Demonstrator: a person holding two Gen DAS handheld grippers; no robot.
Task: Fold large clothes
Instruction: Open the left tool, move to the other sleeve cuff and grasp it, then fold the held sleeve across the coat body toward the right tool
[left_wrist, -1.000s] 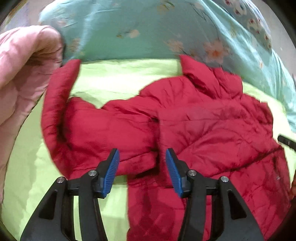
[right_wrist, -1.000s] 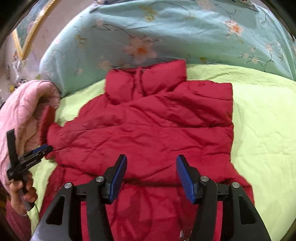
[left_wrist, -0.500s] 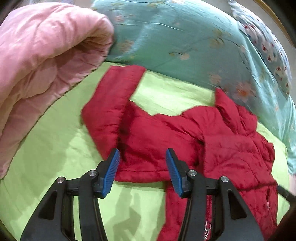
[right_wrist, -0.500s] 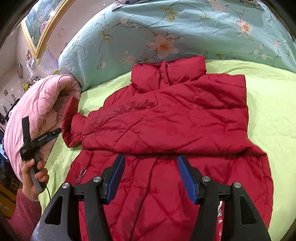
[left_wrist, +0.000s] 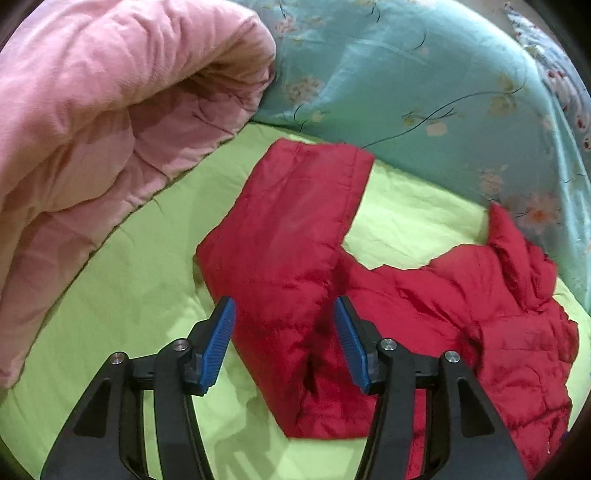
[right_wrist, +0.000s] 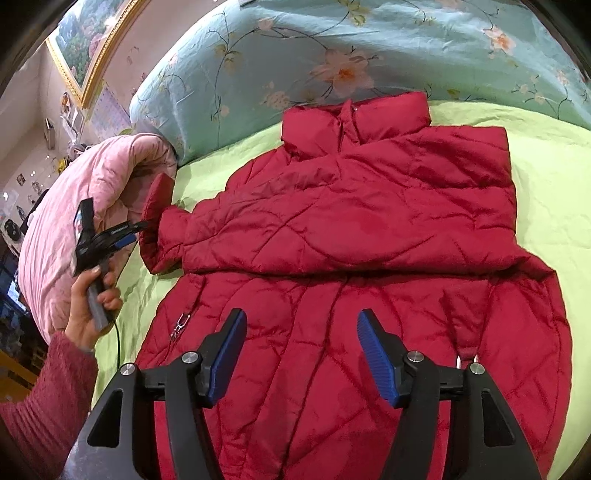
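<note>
A red quilted jacket (right_wrist: 369, 229) lies flat on the lime-green bedsheet (right_wrist: 546, 155), collar toward the floral pillow. One sleeve is folded across the chest. The other sleeve (left_wrist: 295, 229) sticks out to the side with its cuff pointing at the pillows. My left gripper (left_wrist: 282, 339) is open, its blue pads on either side of that sleeve near its bend; it also shows in the right wrist view (right_wrist: 110, 236) beside the sleeve cuff. My right gripper (right_wrist: 301, 350) is open and empty above the jacket's lower front.
A rolled pink quilt (left_wrist: 103, 140) lies along the left of the bed. A teal floral pillow (right_wrist: 332, 55) spans the head of the bed. A gold-framed picture (right_wrist: 92, 48) and cluttered shelves stand beyond the bed at left.
The left gripper has swung left from the jacket body to the outstretched sleeve and moved close over it. The right gripper has pulled back toward the jacket's hem. Both stayed open.
</note>
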